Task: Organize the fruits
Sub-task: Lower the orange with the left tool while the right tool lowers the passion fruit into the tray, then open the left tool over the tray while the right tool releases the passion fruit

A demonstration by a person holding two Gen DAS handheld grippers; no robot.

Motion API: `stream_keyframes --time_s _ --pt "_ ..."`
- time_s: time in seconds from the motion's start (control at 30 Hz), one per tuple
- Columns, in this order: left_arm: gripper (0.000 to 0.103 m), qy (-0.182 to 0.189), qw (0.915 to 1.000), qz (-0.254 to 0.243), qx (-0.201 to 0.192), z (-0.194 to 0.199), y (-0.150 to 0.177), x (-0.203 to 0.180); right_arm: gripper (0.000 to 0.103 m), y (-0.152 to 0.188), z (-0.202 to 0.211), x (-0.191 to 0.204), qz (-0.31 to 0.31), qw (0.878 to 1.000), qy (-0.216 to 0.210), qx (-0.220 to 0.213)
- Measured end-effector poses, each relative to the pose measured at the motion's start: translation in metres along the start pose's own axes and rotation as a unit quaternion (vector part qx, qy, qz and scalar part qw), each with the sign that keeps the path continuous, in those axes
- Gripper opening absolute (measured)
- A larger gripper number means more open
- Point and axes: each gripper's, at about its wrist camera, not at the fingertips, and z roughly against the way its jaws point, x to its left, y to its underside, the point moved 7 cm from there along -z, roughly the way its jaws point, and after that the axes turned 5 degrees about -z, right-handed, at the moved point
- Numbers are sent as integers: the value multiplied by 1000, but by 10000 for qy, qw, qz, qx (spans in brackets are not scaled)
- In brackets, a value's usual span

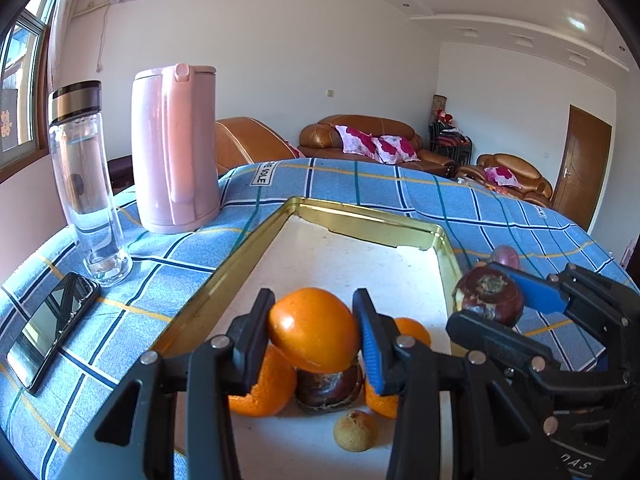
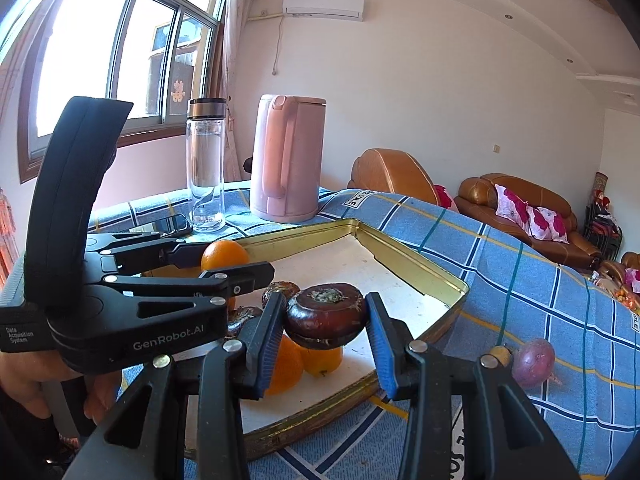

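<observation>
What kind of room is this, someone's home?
Most likely a home living room: brown leather sofas with floral cushions, a wall air conditioner, and a table under a blue checked cloth holding a pink kettle.

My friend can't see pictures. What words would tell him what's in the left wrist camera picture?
A black left gripper holds an orange over a gold-rimmed tray with more fruit in it, while the right gripper beside it holds a dark brown fruit. Behind, on a blue checked cloth, stand a pink kettle, a clear bottle and a phone.

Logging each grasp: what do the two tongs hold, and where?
Left tongs: orange, by its sides. Right tongs: dark brown fruit, by its sides.
</observation>
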Motion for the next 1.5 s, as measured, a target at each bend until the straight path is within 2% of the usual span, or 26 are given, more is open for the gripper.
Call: stream_keyframes --time_s 0.27,0.6,0.97,1.07,1.13,1.2,1.33,1.5 --pt "42 -65 9999 83 119 -3 3 15 43 4 -5 9 87 9998 -112 100" --pt "42 -28 9997 72 226 -5 5 17 43 12 -12 26 351 9983 -289 372" --pt "42 -157 9994 47 289 -6 7 20 43 19 -16 36 526 9961 -435 556" --pt "42 -230 9994 76 265 -5 7 21 46 20 -16 37 530 9954 -514 612" --pt "44 -221 9994 81 270 -4 7 20 56 19 -13 35 515 9960 -480 546" --pt "46 -219 9994 78 256 -3 5 19 58 18 -10 33 473 9965 -466 498" --pt "64 -210 9997 96 99 6 -1 13 59 18 -2 20 457 9975 -276 458" --pt "65 -61 9999 -66 -72 16 -11 -9 63 15 14 -11 346 9986 112 375"
